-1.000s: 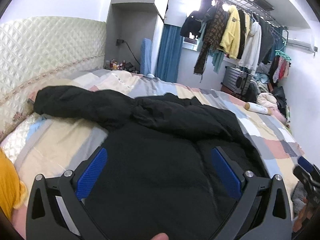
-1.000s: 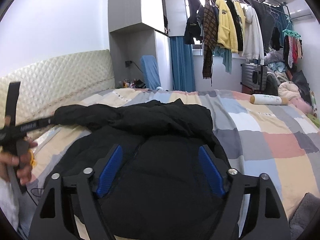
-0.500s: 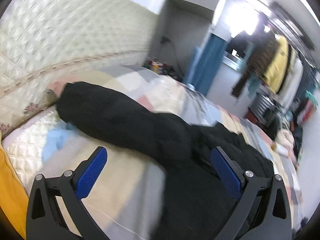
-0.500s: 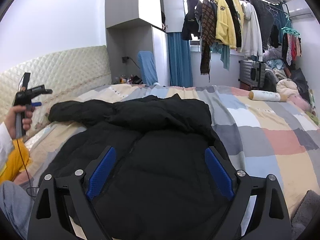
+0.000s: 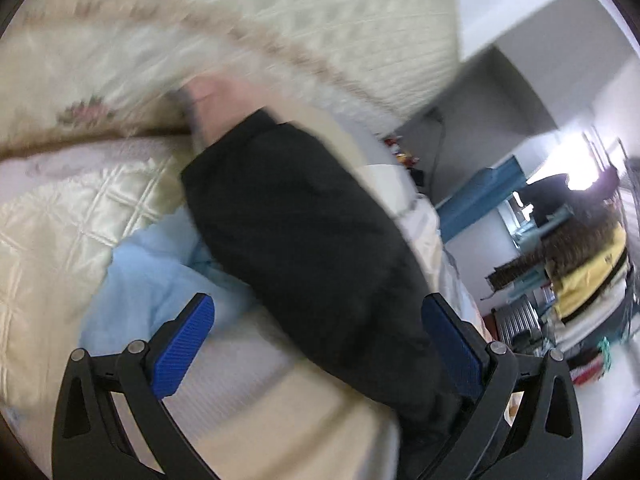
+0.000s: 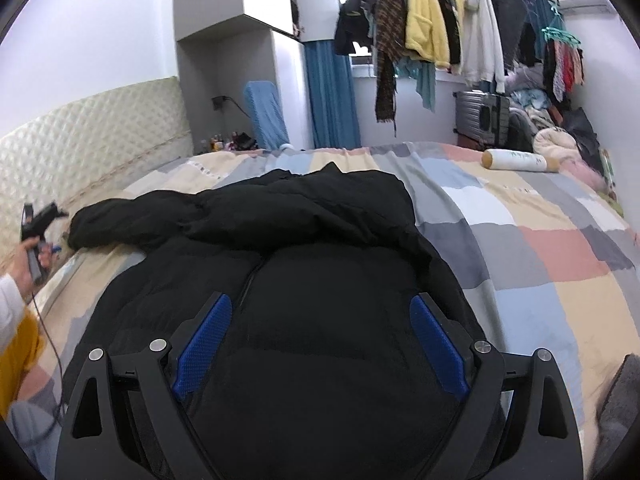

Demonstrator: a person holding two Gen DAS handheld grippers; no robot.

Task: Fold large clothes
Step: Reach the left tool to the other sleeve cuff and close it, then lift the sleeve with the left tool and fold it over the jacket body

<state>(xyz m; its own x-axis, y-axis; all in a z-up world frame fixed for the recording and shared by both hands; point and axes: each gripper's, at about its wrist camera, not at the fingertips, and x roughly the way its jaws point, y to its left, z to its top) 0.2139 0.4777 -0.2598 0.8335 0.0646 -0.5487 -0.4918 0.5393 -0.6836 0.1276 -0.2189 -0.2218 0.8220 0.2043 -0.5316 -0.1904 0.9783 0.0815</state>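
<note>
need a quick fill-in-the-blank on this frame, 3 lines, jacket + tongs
1. The jacket lying on the bed is ____ in colour.
2. The pads on the right tongs are ____ in colour.
3. The left tongs stand open over the jacket's outstretched ____.

Missing words: black; blue; sleeve

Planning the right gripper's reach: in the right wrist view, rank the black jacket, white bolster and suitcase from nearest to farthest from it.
1. Black jacket: directly under the right gripper, between its open fingers.
2. White bolster: far right on the bed.
3. Suitcase: beyond the bed, by the far wall.
</note>
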